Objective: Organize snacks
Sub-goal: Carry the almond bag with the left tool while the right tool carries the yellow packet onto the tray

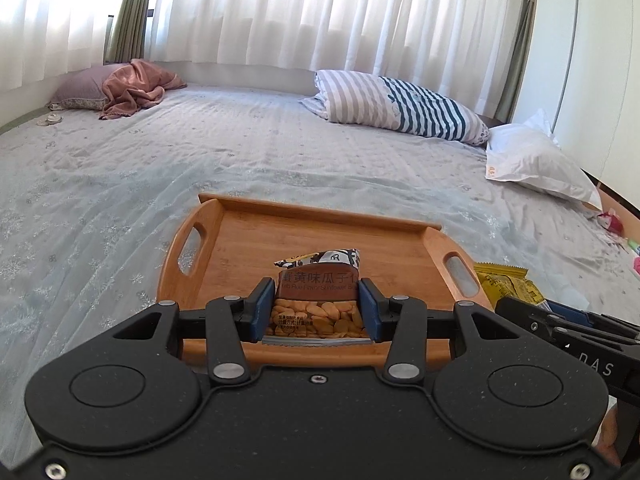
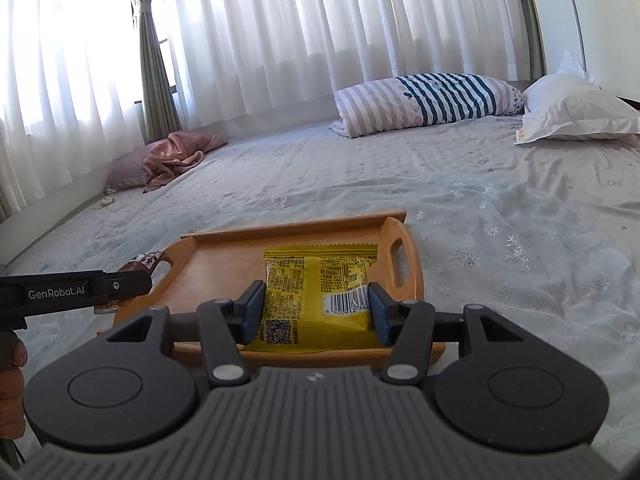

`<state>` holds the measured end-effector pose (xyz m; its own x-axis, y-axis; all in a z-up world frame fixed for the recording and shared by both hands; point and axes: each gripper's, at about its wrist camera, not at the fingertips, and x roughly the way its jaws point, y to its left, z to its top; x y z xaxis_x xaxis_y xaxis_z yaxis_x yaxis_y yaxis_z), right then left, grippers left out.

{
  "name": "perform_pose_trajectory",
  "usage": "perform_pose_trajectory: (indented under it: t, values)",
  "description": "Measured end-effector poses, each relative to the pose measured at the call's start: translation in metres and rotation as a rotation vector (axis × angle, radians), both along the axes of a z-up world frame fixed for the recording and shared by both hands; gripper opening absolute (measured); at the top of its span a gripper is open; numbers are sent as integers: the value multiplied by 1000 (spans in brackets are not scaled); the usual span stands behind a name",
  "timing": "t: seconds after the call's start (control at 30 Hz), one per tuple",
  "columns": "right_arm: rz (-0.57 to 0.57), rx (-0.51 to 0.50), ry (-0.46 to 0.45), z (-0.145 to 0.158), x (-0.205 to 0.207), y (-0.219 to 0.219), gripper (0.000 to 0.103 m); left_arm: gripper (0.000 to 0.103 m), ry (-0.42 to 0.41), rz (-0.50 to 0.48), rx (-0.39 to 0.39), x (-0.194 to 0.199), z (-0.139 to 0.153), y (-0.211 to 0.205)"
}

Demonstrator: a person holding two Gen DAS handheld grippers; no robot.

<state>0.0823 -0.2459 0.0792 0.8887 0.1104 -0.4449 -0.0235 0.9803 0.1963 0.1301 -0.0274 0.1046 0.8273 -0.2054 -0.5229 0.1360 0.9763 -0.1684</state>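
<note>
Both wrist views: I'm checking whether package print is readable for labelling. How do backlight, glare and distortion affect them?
Left wrist view: curtains blow out white, the bed's edges bow, yet the sunflower seed packet in the left tongs reads sharply. Right wrist view: same backlit curtains and curved edges; the yellow snack packet in the right tongs shows a clear barcode, fine print too small.

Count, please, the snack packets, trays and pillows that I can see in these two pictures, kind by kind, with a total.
Snack packets: 2, the brown sunflower-seed packet held in the left jaws and the yellow foil packet held in the right jaws.
Trays: 1, the rectangular wooden tray.
Pillows: 3, the striped pillow, the white pillow, the mauve pillow.
Total: 6.
</note>
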Motion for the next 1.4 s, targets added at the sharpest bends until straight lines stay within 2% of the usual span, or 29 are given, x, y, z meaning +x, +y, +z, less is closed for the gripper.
perform_pose_trajectory:
  t: [0.2, 0.5, 0.67, 0.93, 1.13, 1.23, 1.4]
  values:
    - [17, 2, 24, 4, 30, -4, 57, 43, 35, -2, -1, 36, -3, -4]
    - [47, 21, 106, -2, 78, -8, 57, 43, 123, 0, -23, 89, -17, -8]
    - [47, 14, 130, -6, 100, -11, 57, 43, 144, 4, -8, 112, -24, -10]
    - [46, 5, 156, -11, 131, -17, 57, 43, 174, 11, 10, 146, -37, -16]
    - [44, 16, 186, -18, 153, -19, 57, 43, 222, 27, -18, 172, -48, -12]
    - [54, 24, 208, -21, 165, -19, 57, 43, 228, 28, 12, 179, -54, -13]
    - [64, 37, 243, -25, 181, -18, 57, 43, 251, 21, 14, 186, -62, -15]
